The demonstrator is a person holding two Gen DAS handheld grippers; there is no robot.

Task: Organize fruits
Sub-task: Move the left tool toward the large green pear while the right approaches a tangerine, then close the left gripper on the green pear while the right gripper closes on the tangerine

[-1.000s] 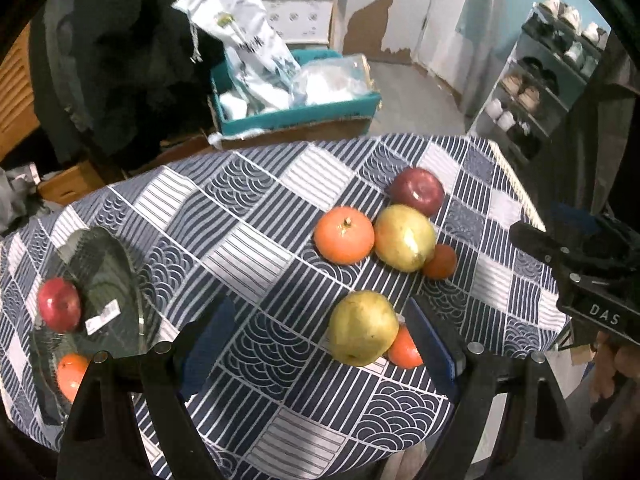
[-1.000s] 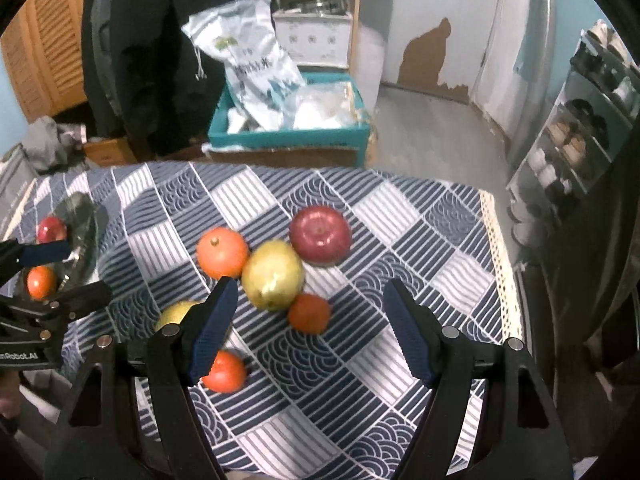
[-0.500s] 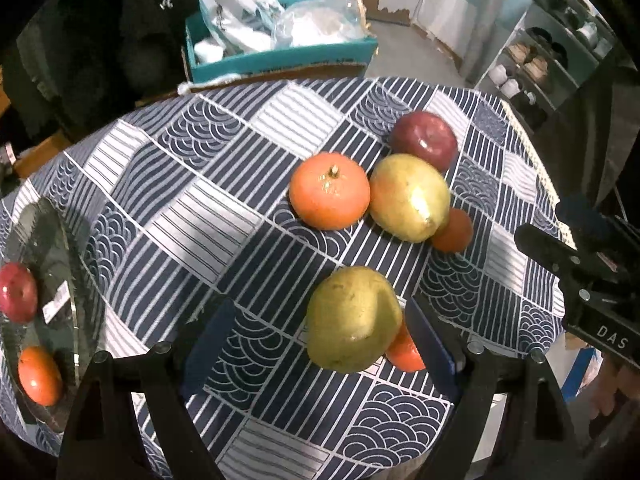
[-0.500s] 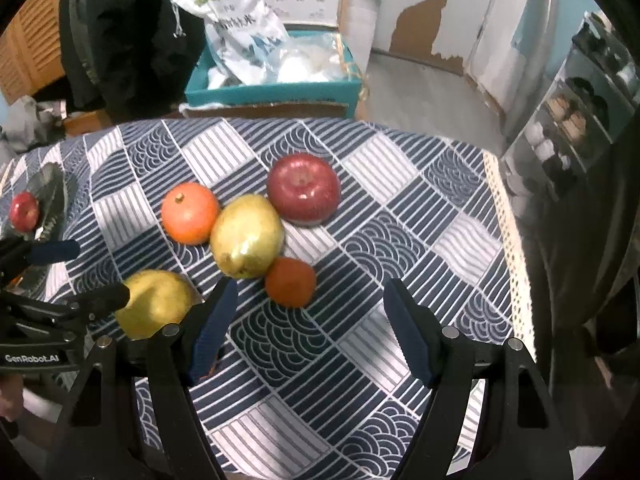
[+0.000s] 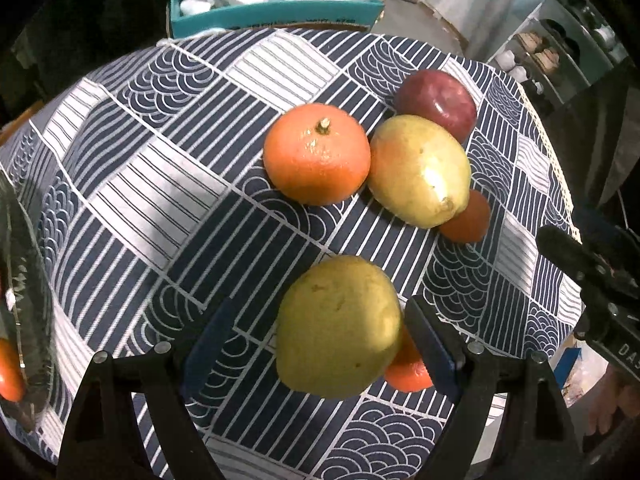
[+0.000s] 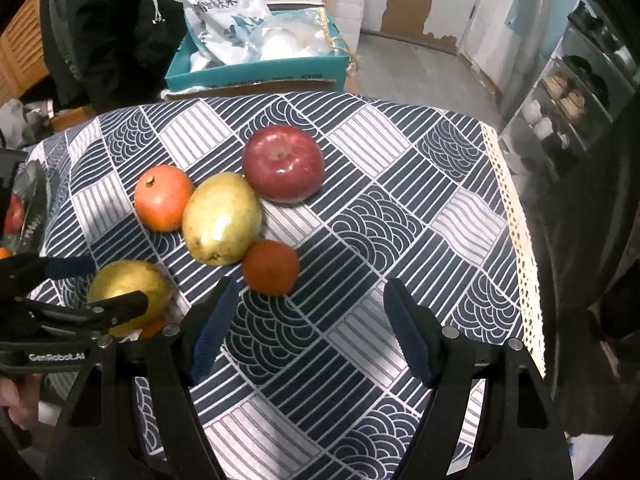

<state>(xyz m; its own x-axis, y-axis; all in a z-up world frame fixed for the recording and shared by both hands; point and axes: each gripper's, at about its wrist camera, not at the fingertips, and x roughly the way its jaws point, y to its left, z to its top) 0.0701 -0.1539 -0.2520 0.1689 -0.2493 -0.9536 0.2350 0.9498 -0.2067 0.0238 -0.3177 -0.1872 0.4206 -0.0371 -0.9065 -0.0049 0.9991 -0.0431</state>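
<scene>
Up close in the left wrist view, a yellow-green pear (image 5: 340, 326) is lying on the patterned worktop (image 5: 160, 184) between the widely parted fingers of the left gripper (image 5: 320, 344), touching neither blue pad, with a small orange fruit (image 5: 408, 368) tucked against its right side. Over in the right wrist view, the right gripper (image 6: 308, 320) is hovering with its fingers spread wide and gripping nothing, while a small tangerine (image 6: 271, 266) is sitting just beyond the gap, nearer the left finger (image 6: 210, 330), touching a second pear (image 6: 222, 218).
</scene>
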